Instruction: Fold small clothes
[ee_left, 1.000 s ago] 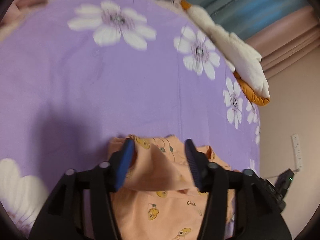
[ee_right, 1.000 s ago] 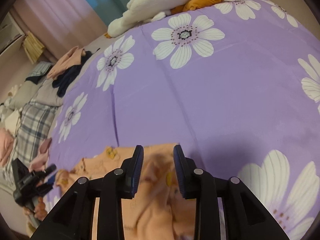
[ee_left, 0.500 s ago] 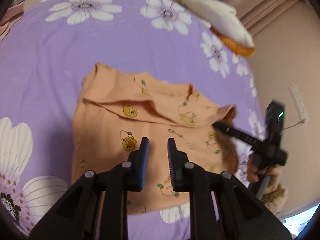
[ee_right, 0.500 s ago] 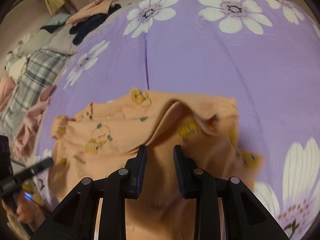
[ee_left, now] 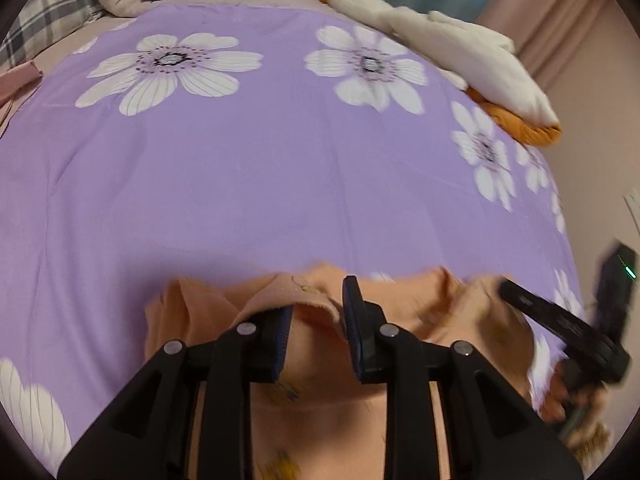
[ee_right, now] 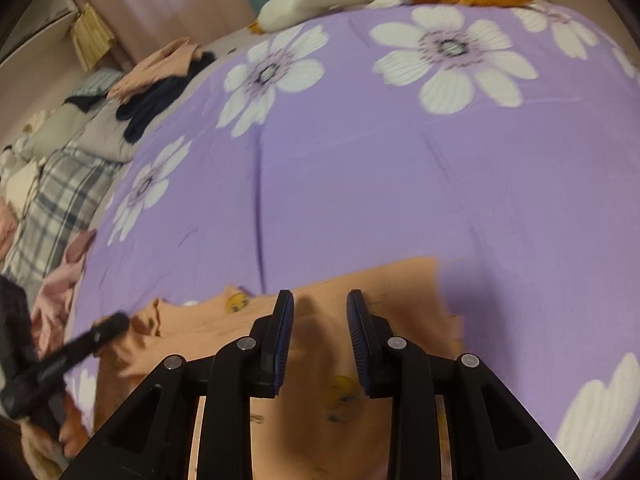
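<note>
Shirt point(ee_left: 400, 312): peach, rumpled on your purple sheet point(ee_left: 280, 184). Left tool point(ee_left: 318, 312): parted, a fold lying between its fingers. Right tool point(ee_right: 320, 312): parted over shirt, grasping nothing.

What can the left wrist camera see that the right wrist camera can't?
Only the left wrist view shows its own left gripper open over a raised fold, with the right gripper coming in from the side. Only the right wrist view shows the pile of clothes off the sheet's edge and the crate. Both show the orange garment, the purple flowered sheet and the white plush toy.
</note>
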{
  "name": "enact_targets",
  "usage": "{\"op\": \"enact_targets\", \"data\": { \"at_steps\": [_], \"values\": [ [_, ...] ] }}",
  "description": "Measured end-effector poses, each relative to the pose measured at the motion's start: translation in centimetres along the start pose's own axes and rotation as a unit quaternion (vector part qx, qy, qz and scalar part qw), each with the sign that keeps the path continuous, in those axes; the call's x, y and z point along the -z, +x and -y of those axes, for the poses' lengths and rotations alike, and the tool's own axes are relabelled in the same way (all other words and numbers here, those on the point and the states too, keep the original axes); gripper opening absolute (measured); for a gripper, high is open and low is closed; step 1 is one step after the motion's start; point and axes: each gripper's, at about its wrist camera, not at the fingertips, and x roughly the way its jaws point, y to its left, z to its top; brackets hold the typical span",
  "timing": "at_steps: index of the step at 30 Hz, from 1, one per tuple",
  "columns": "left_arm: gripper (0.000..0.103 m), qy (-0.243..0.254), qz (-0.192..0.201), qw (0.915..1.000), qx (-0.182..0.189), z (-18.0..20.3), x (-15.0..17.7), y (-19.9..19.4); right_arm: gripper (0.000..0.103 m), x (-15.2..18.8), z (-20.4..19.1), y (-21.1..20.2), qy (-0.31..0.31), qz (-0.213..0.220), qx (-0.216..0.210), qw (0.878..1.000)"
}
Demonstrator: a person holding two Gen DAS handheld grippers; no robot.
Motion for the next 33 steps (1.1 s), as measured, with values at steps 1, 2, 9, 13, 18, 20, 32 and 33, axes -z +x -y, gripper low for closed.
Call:
{"op": "enact_targets", "data": {
  "at_steps": [1, 2, 9, 13, 18, 20, 32, 33],
  "values": [
    [0.024, -0.008, -0.012, 0.9999, -0.007, -0.3, -0.5, 0.6, 0.030, -0.1, 0.3, -0.5, 0.004, 0.006, 0.002, 1.000],
    [0.024, -0.017, -0.022, 0.9996, -0.006, -0.5, -0.8, 0.7, 0.030, -0.1, 0.7, -1.3, 0.008, 0.013, 0.004, 1.000],
    [0.064, -0.037, 0.020, 0.9990, 0.013, -1.2, -1.3, -4.2, 0.032, -0.5, 2.1, -4.4, 0.030, 0.038, 0.022, 0.999],
    [0.079, -0.003, 0.044, 0.9986, 0.030, -0.6, 0.5, -8.2, 0.046, 0.6, 2.5, -5.1, 0.045, 0.022, 0.008, 0.999],
    [0.083, 0.009, 0.016, 0.9998, 0.001, -1.8, 3.9, -8.9, 0.067, 2.8, 3.2, -5.7, 0.058, -0.001, 0.023, 0.998],
    [0.083, -0.008, -0.006, 0.9999, -0.003, -3.2, 5.3, -8.1, 0.067, 4.2, 3.8, -5.8, 0.076, -0.010, 0.008, 0.997],
    [0.080, -0.066, -0.037, 0.9971, -0.007, -6.6, 9.1, -7.0, 0.070, 11.4, 5.6, -8.0, 0.153, -0.009, -0.019, 0.988],
    [0.080, -0.065, -0.038, 0.9971, -0.006, -6.6, 9.2, -6.9, 0.070, 11.4, 5.8, -7.8, 0.155, -0.009, -0.024, 0.987]
  ]
}}
